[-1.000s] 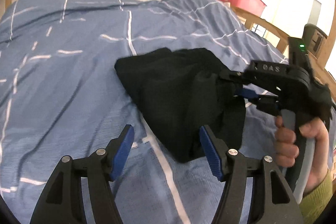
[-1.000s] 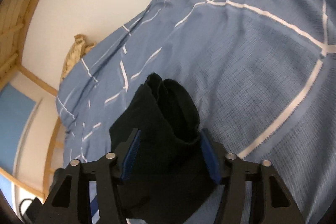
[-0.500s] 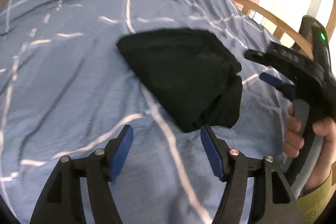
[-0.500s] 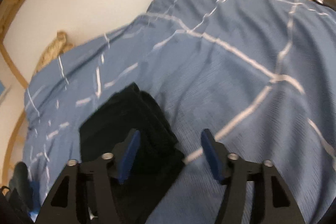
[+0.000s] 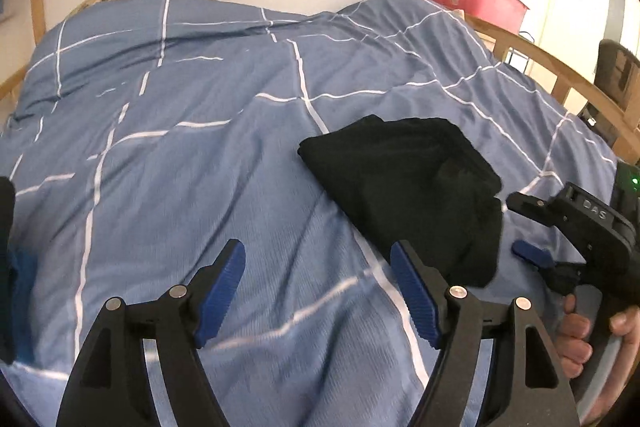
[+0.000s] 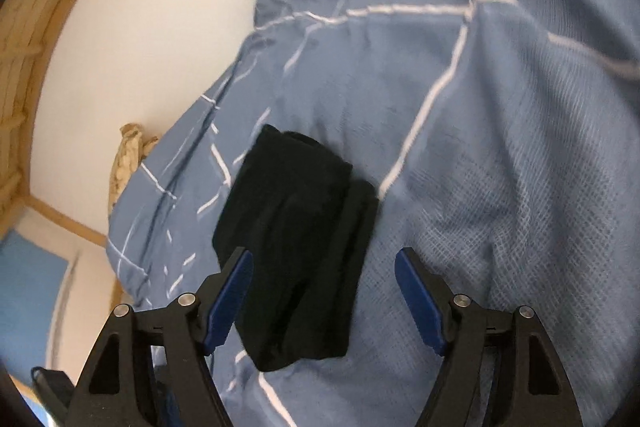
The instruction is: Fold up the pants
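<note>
The black pants (image 5: pixel 404 187) are lying folded into a compact, thick, layered bundle on the bed's blue checked duvet (image 5: pixel 180 167). The left tongs (image 5: pixel 318 287) and right tongs (image 6: pixel 324 291) are being opened, nothing being gripped by either.

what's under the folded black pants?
The folded black fabric pants lie directly on the blue duvet with white grid lines; one white line runs in beneath them. Whatever else lies beneath the bundle, and its inner folded layers, are covered.
</note>
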Demonstrator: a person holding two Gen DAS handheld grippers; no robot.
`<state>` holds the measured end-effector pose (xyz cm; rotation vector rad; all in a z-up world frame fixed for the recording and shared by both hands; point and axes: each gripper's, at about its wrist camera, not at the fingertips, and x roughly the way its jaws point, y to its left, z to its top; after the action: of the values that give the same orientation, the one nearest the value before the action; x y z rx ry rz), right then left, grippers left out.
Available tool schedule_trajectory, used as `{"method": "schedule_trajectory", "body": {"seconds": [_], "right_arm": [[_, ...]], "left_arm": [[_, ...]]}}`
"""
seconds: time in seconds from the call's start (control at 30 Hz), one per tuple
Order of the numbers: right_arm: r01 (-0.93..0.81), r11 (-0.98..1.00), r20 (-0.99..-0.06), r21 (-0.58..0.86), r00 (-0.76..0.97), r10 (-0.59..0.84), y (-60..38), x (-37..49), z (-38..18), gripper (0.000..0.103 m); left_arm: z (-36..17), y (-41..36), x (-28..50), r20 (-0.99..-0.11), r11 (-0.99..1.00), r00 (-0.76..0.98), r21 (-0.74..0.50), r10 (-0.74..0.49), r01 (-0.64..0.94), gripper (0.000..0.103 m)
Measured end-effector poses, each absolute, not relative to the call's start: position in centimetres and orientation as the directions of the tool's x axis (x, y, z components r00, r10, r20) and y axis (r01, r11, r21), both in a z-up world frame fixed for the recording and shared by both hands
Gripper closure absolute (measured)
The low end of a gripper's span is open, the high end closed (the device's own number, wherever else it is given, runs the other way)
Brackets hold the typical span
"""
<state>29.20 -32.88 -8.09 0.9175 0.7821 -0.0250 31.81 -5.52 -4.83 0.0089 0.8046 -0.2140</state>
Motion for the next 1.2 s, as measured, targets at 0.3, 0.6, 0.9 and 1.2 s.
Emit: {"method": "schedule_trajectory", "body": {"seconds": [0.3, 0.6, 0.9, 1.2], "right_arm": [[0.34, 0.61, -0.601, 0.715, 0.746, 0.288, -32.7, 30.4, -8.0, 0.028], [0.309, 0.644, -0.605, 0.7, 0.736, 0.305, -31.4, 32.6, -8.9, 0.028], [0.318, 0.718, -0.618, 0.619, 0.762, 0.196, -29.5, 32.8, -9.0, 0.028], [0.285, 0.757, -0.6, 0.588, 0.781, 0.172, -28.9, 33.3, -9.7, 0.034]], "left_arm": [[-7.2, -5.1, 35.9, -0.75, 0.97, 0.616, -0.176, -0.241, 0.165, 0.029], [-8.0, -4.2, 39.0, -0.732, 0.95, 0.605, -0.251, -0.312, 0.187, 0.029], [-10.8, -4.6, 45.6, -0.742, 0.896, 0.512, -0.415, -0.433, 0.157, 0.031], [-12.6, -6.2, 48.0, -0.753, 0.901, 0.499, -0.4, -0.429, 0.17, 0.037]]}}
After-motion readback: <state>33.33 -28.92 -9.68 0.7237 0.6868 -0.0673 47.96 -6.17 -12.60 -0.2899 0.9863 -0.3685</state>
